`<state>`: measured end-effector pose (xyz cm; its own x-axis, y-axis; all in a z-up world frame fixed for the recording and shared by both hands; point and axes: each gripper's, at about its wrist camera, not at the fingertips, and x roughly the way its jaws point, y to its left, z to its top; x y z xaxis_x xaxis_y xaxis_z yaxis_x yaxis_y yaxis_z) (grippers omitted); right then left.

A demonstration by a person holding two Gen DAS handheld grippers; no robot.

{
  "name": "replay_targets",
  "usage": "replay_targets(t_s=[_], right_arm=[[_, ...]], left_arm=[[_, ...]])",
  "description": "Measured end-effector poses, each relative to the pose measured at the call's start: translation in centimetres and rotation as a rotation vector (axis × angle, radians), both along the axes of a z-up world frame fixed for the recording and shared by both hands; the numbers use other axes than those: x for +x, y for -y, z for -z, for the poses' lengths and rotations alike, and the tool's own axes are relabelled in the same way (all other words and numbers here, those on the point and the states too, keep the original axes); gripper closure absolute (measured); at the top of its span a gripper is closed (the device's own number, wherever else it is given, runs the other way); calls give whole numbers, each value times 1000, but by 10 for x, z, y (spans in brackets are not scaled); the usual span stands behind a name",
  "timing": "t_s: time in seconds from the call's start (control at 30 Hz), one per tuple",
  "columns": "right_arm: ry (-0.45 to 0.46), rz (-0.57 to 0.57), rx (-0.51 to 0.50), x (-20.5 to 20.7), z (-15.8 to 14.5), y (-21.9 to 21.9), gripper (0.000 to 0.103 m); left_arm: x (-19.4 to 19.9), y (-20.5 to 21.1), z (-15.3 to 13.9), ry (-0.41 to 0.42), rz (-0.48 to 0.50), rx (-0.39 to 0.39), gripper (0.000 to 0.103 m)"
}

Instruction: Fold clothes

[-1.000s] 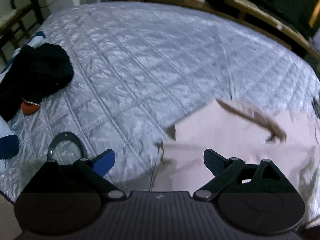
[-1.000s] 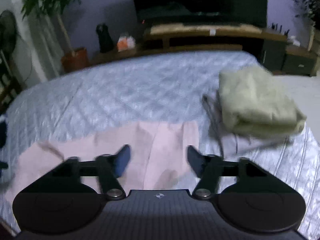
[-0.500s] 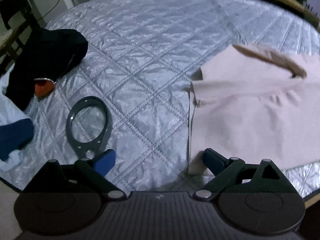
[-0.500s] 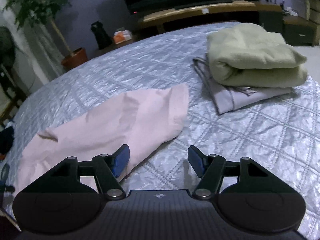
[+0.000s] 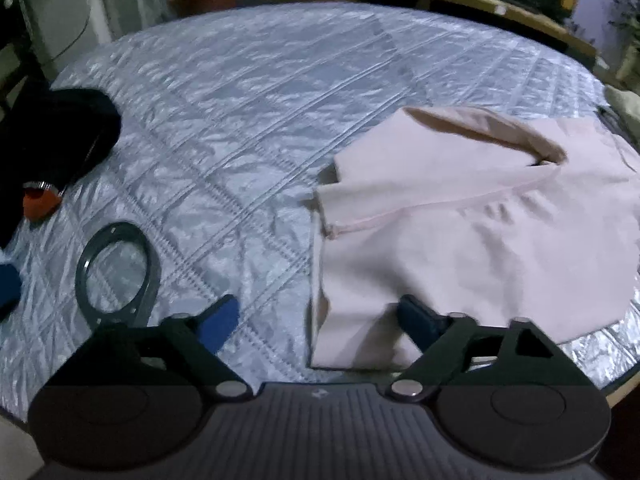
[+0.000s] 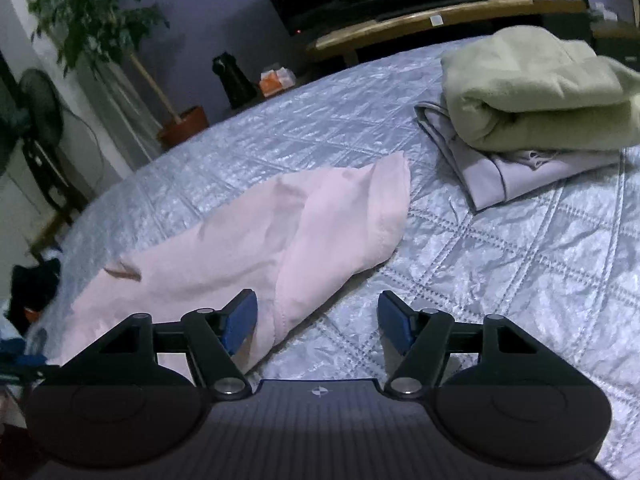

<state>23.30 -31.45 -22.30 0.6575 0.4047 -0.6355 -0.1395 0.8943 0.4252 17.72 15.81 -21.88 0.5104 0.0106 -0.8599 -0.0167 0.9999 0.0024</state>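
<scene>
Pink garment (image 5: pixel 472 240) spread flat on the silver quilted bedspread (image 5: pixel 248 120), toward the right near edge in the left wrist view, one flap folded over along its far side with a darker lining showing. Left gripper (image 5: pixel 316 316) low over the near left corner of that garment — jaws apart, just been closing, the right finger over the cloth, the left finger over bare quilt. Corner of the pink cloth lying between the fingers, pads not pressing it as far as the blurred view allows.

Right gripper (image 6: pixel 318 316) hovering at the garment's other end (image 6: pixel 280 240), jaws spread wide, the left pad just beside the near hem, the right one over bare bedspread; nothing pinched.

Far right in the right wrist view: a folded pale green garment (image 6: pixel 536 92) stacked on a folded grey one (image 6: pixel 512 176), well apart from the pink piece.

Left side in the left wrist view: a black garment (image 5: pixel 52 136) bunched up, a small orange object (image 5: pixel 40 200) touching its near edge, and a dark oval ring (image 5: pixel 116 276) lying flat on the quilt near the left finger. Beyond the bed — a potted plant (image 6: pixel 100 28) and a low wooden bench (image 6: pixel 420 20).
</scene>
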Motion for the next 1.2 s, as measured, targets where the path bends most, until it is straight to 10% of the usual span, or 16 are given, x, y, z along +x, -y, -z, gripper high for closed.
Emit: replay_targets(t_s=[0.23, 0.37, 1.1, 1.2], right_arm=[[9, -22, 14, 0, 1, -3, 30], [7, -3, 41, 3, 1, -3, 30], [61, -27, -50, 0, 2, -9, 20], [60, -74, -37, 4, 2, -19, 32]], left_arm=[[2, -1, -8, 25, -4, -27, 87], [0, -5, -10, 22, -25, -74, 101], [1, -76, -60, 267, -358, -509, 103], [6, -76, -72, 314, -358, -541, 103]])
